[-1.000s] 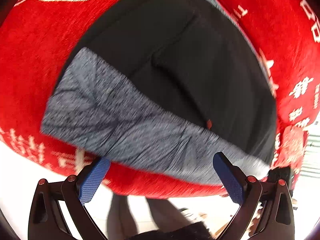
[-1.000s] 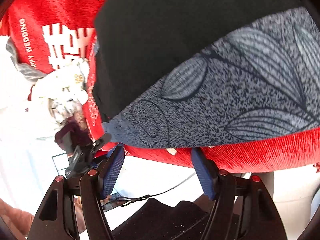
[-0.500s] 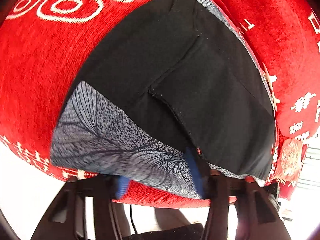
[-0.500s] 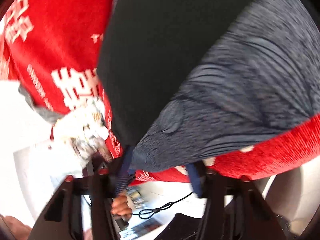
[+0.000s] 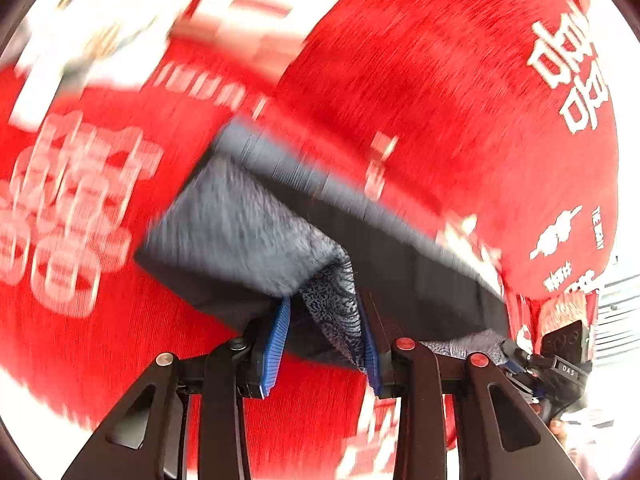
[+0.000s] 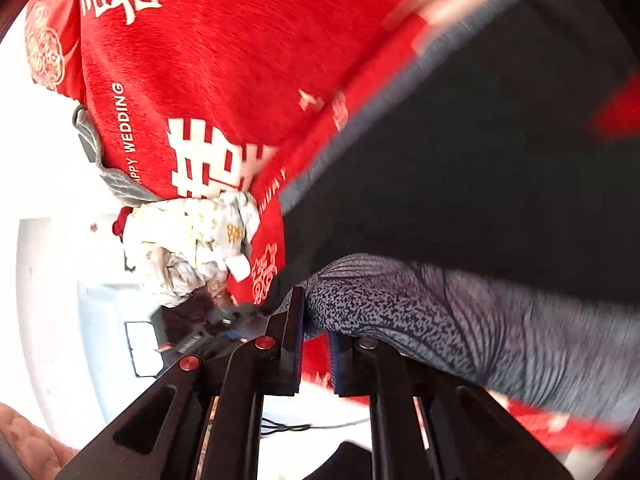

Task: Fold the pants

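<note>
Black pants (image 5: 404, 268) with a grey leaf-print band (image 5: 240, 228) lie on a red cloth with white characters (image 5: 440, 80). My left gripper (image 5: 324, 320) is shut on a bunched corner of the grey band, lifted off the cloth and folding over the black part. In the right wrist view the black pants (image 6: 480, 160) fill the right side. The right gripper (image 6: 316, 320) has its jaws closing, with the other corner of the grey band (image 6: 440, 316) pinched between the blue pads and raised. Both views are blurred by motion.
A crumpled white patterned garment (image 6: 192, 248) lies at the left edge of the red cloth (image 6: 240, 60), beside a grey piece (image 6: 116, 184). A cable (image 6: 288, 426) runs across the pale floor below. The other gripper's black body (image 5: 564, 356) shows at the right.
Both grippers went from open around the grey band's edge to shut on its corners. They have since risen and moved over the pants, carrying the band up with them.
</note>
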Available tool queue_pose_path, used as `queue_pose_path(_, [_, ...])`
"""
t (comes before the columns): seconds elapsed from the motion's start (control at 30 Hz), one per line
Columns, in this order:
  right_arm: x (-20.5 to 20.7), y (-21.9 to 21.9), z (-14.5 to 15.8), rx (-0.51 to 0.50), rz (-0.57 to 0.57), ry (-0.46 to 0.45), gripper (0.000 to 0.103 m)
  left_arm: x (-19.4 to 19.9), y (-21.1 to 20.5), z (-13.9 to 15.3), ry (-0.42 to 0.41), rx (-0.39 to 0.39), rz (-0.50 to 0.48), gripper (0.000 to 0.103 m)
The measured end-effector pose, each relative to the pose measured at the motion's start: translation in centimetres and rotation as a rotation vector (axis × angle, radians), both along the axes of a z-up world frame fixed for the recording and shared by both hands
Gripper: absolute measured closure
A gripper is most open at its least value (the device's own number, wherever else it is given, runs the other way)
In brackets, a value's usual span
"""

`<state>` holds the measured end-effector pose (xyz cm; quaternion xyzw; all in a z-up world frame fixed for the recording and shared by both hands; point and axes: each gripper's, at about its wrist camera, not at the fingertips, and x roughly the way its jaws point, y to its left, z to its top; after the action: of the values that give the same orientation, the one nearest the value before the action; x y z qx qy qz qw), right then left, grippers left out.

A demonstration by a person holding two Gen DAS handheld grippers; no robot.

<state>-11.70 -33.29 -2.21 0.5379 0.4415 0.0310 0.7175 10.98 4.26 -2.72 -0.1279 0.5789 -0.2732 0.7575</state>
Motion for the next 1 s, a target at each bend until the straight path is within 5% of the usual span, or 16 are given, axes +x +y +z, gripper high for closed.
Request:
queue_pose_path(0.13, [6.2, -2.9, -1.0, -0.102, 0.063, 0.026, 0.09, 5.4, -3.8, -1.1, -0.127, 0.127, 0.043, 0.03])
queue_pose_path(0.27, [10.8, -4.8, -5.1, -0.177, 0.075, 0.07, 0.085, 9.2, -5.9, -4.7, -0.135, 0.243, 0.103, 0.026])
queue_pose_path(0.3, [11.7, -5.2, -6.8, -0.178, 0.063, 0.104, 0.071, 10.0, -5.9, -5.8, -0.125, 0.28, 0.129, 0.026])
queue_pose_path(0.33, [12.3, -5.5, -8.5, -0.177, 0.054, 0.145, 0.038, 10.2, -5.7, -6.5, -0.118, 0.302, 0.141, 0.026])
queue_pose_path(0.37, [12.8, -5.7, -10.1, -0.182, 0.043, 0.187, 0.021, 10.6, -5.4, -7.4, -0.099, 0.34, 0.161, 0.026])
queue_pose_path(0.43, [12.9, -5.9, -10.5, -0.176, 0.016, 0.138, 0.011, 10.8, -5.0, -8.1, -0.067, 0.384, 0.17, 0.026])
queue_pose_path(0.6, [12.0, -6.0, -7.4, -0.189, 0.063, 0.134, 0.01, 7.5, -5.8, -5.6, -0.076, 0.404, 0.01, 0.026])
queue_pose_path(0.77, [2.7, -8.9, -1.9, -0.217, -0.026, 0.148, 0.01, -0.1, -12.2, -3.4, -0.062, 0.312, -0.309, 0.026])
queue_pose_path(1.0, [-18.5, -13.8, -1.2, -0.186, -0.315, 0.33, 0.011, -12.6, -26.5, -4.5, 0.094, 0.131, -0.67, 0.026])
